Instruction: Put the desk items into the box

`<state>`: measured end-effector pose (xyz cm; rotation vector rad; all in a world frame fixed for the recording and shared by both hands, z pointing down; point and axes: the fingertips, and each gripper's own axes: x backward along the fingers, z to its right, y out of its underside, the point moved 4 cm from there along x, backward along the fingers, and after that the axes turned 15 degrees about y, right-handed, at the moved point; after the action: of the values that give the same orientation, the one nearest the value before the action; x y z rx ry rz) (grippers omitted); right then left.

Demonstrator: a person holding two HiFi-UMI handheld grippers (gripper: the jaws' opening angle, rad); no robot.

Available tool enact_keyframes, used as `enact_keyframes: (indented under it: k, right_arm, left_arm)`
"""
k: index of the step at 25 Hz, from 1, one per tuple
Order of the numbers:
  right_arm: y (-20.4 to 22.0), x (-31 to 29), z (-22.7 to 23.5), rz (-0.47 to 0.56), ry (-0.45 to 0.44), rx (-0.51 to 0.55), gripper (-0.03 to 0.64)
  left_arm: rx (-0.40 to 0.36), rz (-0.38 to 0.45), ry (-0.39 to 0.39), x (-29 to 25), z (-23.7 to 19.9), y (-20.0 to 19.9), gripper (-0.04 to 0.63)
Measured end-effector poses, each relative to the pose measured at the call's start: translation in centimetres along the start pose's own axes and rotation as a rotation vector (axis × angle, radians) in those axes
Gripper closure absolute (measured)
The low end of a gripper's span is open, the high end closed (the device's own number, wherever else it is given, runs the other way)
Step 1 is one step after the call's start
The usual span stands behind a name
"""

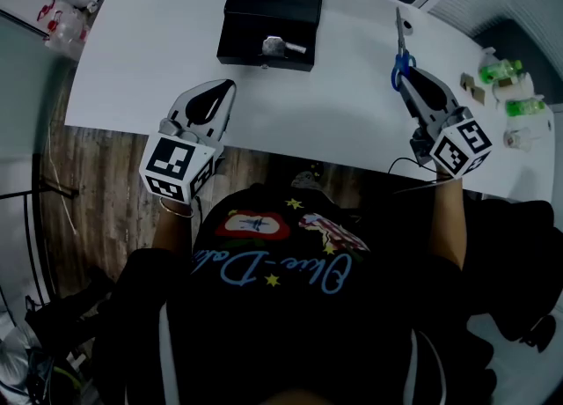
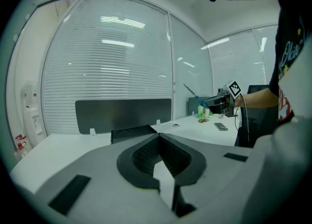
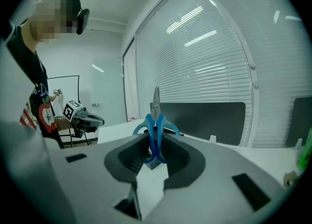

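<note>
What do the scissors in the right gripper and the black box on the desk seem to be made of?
Scissors: the blue handles look like smooth moulded plastic; the thin grey blades with a dull shine look like steel. Box: matte black, straight-edged, no gleam; plastic or coated card, cannot tell which.

Pale script lettering across the black T-shirt (image 1: 281, 273), upside down and warped; not clearly readable

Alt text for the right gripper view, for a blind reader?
Right gripper clamps blue scissors by the handles, blades pointing up. Behind: a white desk and window blinds. At left, a person holds the left gripper.
</note>
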<state>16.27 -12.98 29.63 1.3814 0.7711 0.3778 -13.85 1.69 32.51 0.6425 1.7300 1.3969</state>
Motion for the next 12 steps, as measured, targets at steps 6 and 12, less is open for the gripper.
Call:
enact_keyframes:
  k: [6,12]
  right_arm:
    - [-1.6,1.3,-1.7,0.054,0.024,-0.025,0.526]
    - [-2.1,2.5,-3.7,0.078,0.034,-0.04,0.526]
  left_arm:
    - [-0.006,0.014,0.01,1.6,-0.3,0.1,0.586]
    - [0.002,0.011,0.014,3.1,-0.2,0.8,0.586]
